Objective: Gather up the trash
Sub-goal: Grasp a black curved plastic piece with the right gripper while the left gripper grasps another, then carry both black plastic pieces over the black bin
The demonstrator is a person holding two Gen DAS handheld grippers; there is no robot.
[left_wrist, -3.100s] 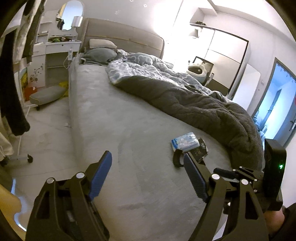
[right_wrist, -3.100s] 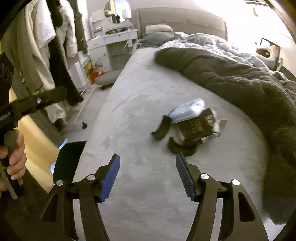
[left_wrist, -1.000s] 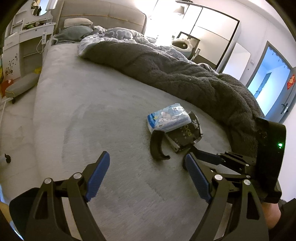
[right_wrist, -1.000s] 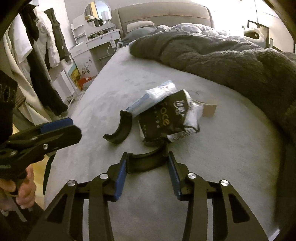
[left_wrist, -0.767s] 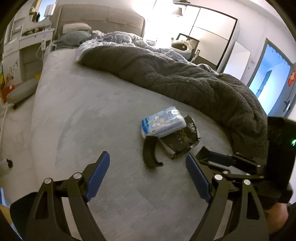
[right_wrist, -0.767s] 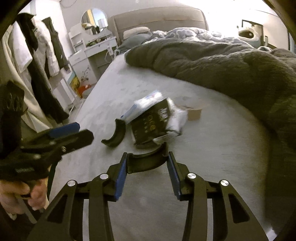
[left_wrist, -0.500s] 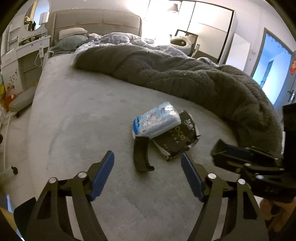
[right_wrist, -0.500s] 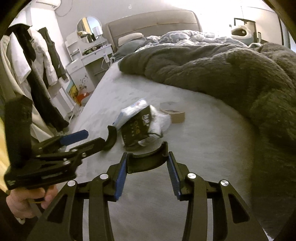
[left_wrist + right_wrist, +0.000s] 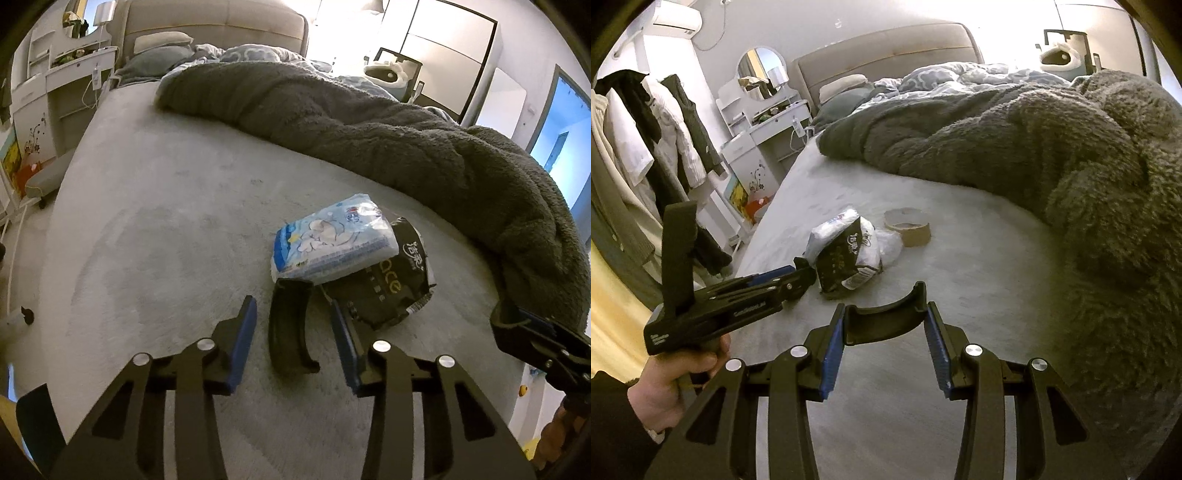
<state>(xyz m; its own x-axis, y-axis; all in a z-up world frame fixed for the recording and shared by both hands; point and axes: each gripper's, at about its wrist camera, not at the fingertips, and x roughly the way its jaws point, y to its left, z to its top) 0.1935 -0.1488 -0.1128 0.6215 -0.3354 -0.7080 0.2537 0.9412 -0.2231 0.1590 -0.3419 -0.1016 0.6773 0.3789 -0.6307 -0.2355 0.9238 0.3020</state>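
- The left gripper (image 9: 293, 328) has its fingers (image 9: 242, 332) either side of a black curved piece (image 9: 290, 328) lying on the bed (image 9: 147, 221); the fingers are closing, with a gap visible on each side, so the pads do not press on it.
- That piece's long axis runs from 12 to 6 o'clock in the left wrist view, in line with the fingers, so they close across its short width. Its far end touches the blue-and-white tissue pack (image 9: 332, 240).
- The right gripper (image 9: 885, 332) holds a second black curved piece (image 9: 886, 317) clamped crosswise between narrowed fingers, clear of the bed.
- The left gripper is nearer the remaining trash, which lies at about 11 o'clock from the right gripper.
- Count: two black curved pieces, one tissue pack, one black wrapper (image 9: 388, 291) under the pack, one tape roll (image 9: 908, 225) just beyond the pile at about 1 o'clock from the wrapper, seen only from the right wrist.
- A grey blanket (image 9: 369, 122) is heaped along the bed's far side, apart from the trash.
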